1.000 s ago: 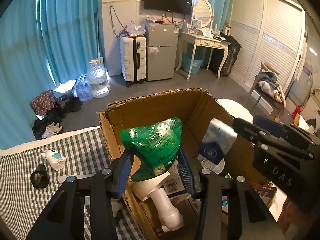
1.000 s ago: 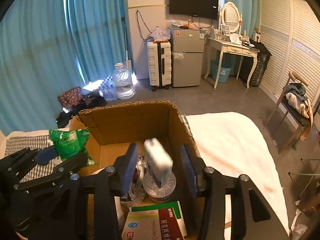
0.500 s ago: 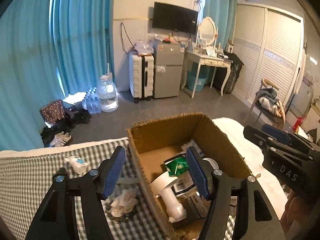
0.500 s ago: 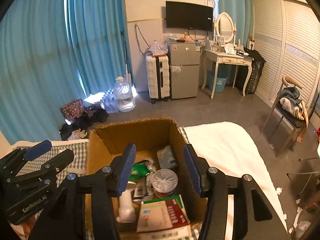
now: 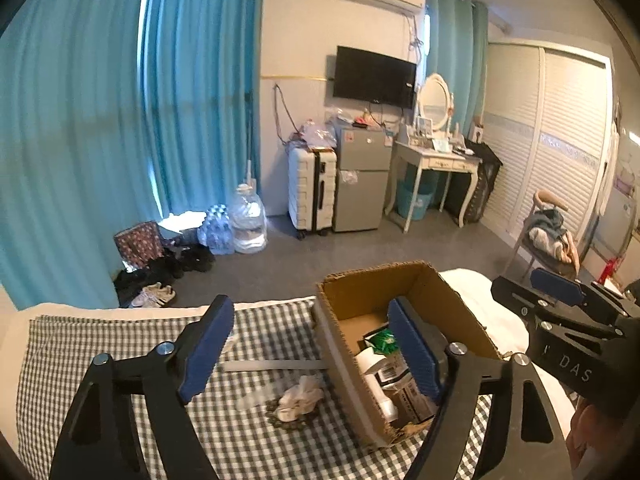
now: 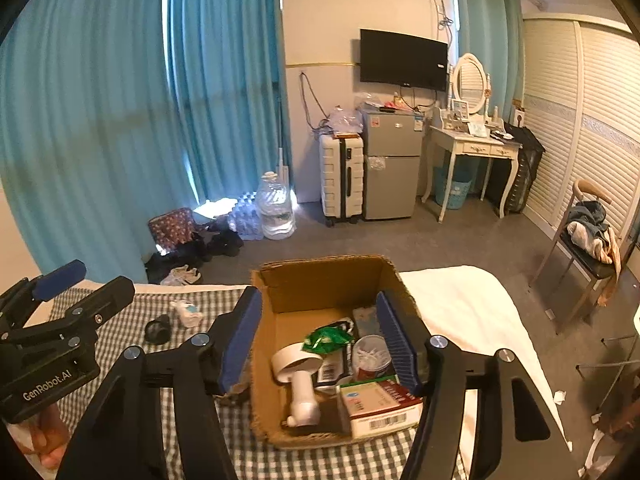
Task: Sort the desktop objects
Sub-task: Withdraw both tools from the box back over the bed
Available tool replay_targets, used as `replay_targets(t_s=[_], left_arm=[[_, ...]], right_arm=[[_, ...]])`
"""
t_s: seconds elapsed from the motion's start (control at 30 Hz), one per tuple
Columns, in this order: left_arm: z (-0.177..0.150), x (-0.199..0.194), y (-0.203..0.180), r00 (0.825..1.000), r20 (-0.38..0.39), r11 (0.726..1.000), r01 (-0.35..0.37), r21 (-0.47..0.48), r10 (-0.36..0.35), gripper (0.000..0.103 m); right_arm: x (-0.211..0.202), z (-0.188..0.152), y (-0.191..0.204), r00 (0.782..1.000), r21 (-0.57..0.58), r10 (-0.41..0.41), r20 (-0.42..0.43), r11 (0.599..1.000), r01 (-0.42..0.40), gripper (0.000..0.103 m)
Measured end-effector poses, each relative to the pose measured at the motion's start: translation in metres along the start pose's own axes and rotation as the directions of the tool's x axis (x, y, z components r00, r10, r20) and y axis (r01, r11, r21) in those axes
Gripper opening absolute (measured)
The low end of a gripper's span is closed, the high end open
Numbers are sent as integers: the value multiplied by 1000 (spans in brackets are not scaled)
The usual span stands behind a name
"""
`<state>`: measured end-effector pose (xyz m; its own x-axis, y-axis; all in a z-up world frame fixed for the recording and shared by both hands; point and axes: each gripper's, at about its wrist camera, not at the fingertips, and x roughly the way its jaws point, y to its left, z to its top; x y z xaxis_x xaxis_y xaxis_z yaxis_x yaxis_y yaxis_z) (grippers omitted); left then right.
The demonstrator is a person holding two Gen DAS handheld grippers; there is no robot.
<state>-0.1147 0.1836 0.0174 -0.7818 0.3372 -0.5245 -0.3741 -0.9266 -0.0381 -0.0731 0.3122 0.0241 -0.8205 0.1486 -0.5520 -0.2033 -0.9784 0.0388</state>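
While my left claw (image 5: 310,354) hangs with its jaws wide apart and nothing between them, having just been opening, its left blue pad covers part of the checked cloth (image 5: 80,344), and I can't make out the small white bottle (image 6: 186,312) and the dark round thing (image 6: 157,330) beyond it except from the right camera. A crumpled whitish wad (image 5: 300,398) lies on the cloth just beside the cardboard box (image 6: 320,280), blurred. My right claw (image 6: 320,344) is also parted and empty, jaws just been opening, and frames the box from above; its right pad hides part of the contents. Inside I see a white fan-like gadget (image 6: 298,376), the green packet (image 6: 328,338), a clear round tub (image 6: 370,356), a pale tissue pack (image 6: 364,316) half cut off, and a red-and-white carton (image 6: 380,404). Further right, white bedding (image 6: 460,304), grey floor, a chair (image 6: 588,232) with clothes. Behind: teal curtains (image 6: 120,120), suitcase (image 6: 342,176), small fridge (image 6: 390,168).
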Motion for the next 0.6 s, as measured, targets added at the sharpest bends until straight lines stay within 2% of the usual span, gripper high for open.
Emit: replay_targets(t_s=[0.07, 0.17, 0.2, 0.23, 0.3, 0.4, 0.6], left_arm=[[-1, -12, 9, 1000, 15, 1000, -7, -9, 7, 87], [0, -29, 21, 999, 34, 1000, -20, -23, 21, 93], [0, -35, 25, 999, 42, 999, -26, -26, 28, 95], [1, -41, 30, 998, 55, 999, -38, -30, 40, 103], [1, -52, 39, 994, 85, 997, -69, -45, 73, 103], [2, -66, 53, 992, 93, 995, -81, -56, 86, 103], [-2, -92, 76, 986, 106, 991, -120, -58, 126, 103]], right_arm=[[-6, 0, 6, 1000, -8, 7, 3, 1000, -7, 63], [-17, -4, 19, 1000, -20, 10, 10, 1000, -10, 72], [-21, -3, 22, 1000, -21, 9, 13, 1000, -9, 79], [-25, -4, 26, 1000, -22, 7, 19, 1000, -6, 87], [-32, -4, 33, 999, -30, 1, 32, 1000, 0, 94], [-40, -3, 45, 999, -41, -2, 42, 999, 3, 102], [-52, -2, 67, 999, -56, 12, 41, 998, -9, 103]])
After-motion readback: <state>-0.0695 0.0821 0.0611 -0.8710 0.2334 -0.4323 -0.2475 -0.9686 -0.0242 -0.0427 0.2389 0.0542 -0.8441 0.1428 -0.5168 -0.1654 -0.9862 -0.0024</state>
